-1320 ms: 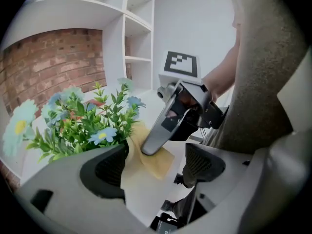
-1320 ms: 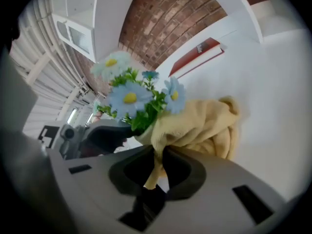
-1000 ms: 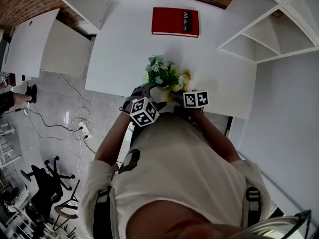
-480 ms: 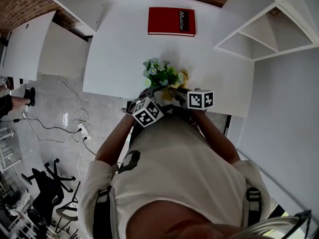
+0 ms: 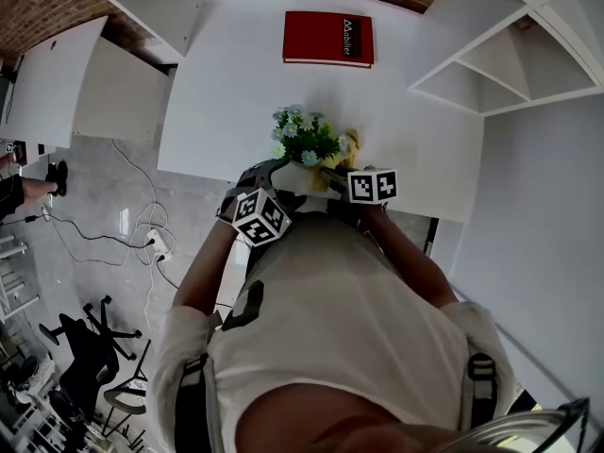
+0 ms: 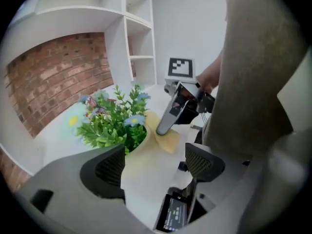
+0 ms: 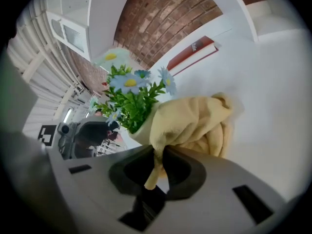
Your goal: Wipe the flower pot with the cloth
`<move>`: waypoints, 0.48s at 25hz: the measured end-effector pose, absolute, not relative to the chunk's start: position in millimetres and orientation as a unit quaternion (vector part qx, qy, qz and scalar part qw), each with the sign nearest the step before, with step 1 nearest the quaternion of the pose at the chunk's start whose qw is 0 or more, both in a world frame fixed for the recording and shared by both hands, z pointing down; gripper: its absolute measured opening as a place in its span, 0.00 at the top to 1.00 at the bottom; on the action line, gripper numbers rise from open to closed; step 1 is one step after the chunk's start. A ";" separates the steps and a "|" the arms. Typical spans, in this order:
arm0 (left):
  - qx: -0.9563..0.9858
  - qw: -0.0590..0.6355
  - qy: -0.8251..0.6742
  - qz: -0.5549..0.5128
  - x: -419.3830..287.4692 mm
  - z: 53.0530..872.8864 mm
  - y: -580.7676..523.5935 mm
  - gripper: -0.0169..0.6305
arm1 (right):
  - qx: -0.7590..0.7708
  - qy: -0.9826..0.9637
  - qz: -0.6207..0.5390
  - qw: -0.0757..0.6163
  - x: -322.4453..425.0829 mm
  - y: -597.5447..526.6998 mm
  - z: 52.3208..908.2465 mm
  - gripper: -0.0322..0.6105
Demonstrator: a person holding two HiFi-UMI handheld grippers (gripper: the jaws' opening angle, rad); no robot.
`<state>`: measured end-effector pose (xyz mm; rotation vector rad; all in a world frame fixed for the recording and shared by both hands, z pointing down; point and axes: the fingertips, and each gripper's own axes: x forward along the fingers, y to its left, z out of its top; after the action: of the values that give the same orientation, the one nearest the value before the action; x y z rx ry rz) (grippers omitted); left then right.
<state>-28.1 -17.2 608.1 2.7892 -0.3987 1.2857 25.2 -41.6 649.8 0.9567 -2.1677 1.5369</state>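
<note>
Gripping now: the left tool (image 6: 153, 167) is clamping the flower pot (image 6: 146, 174) by its pale sides, with both pads pressing on it.
Wiping side: the right tool (image 7: 158, 167) is pinching a thin fold of the yellow cloth (image 7: 195, 123) and pushing the bunched rest against the pot's rim, just under the flowers (image 7: 129, 94).
Pot's place: it is sitting at the near edge of the tabletop (image 5: 245, 83), well apart from the red book (image 5: 328, 38). I cannot tell whether its base is resting there.
Slip risk: the smooth pot is likely turning or sliding if the wiping pushes sideways, and so close to the edge it could fall.
Cloth risk: the narrow fold may be pulling free under drag.
Flower risk: the right tool could be snagging the stems.
</note>
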 end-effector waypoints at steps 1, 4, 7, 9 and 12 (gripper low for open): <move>0.893 -0.002 -0.122 0.434 -30.2 616.4 -18.5 0.38 | 0.336 -0.756 0.537 0.167 26.9 -40.3 655.0 0.86; 0.882 -0.049 -0.120 0.453 -30.0 628.3 -26.6 0.38 | 0.336 -0.750 0.540 0.182 29.1 -36.7 664.8 0.86; 0.885 -0.048 -0.127 0.445 -28.3 630.8 -30.8 0.38 | 0.335 -0.751 0.540 0.181 27.3 -34.8 663.3 0.86; 0.890 -0.042 -0.130 0.435 -27.5 631.6 -30.0 0.38 | 0.333 -0.754 0.537 0.179 23.7 -32.7 659.8 0.86; 0.896 -0.032 -0.137 0.422 -23.8 632.4 -30.5 0.38 | 0.329 -0.759 0.534 0.176 23.0 -32.5 655.9 0.86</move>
<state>-23.8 -30.5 632.4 2.8725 -0.4405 1.3528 23.0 -32.5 655.9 0.9324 -2.1498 1.5115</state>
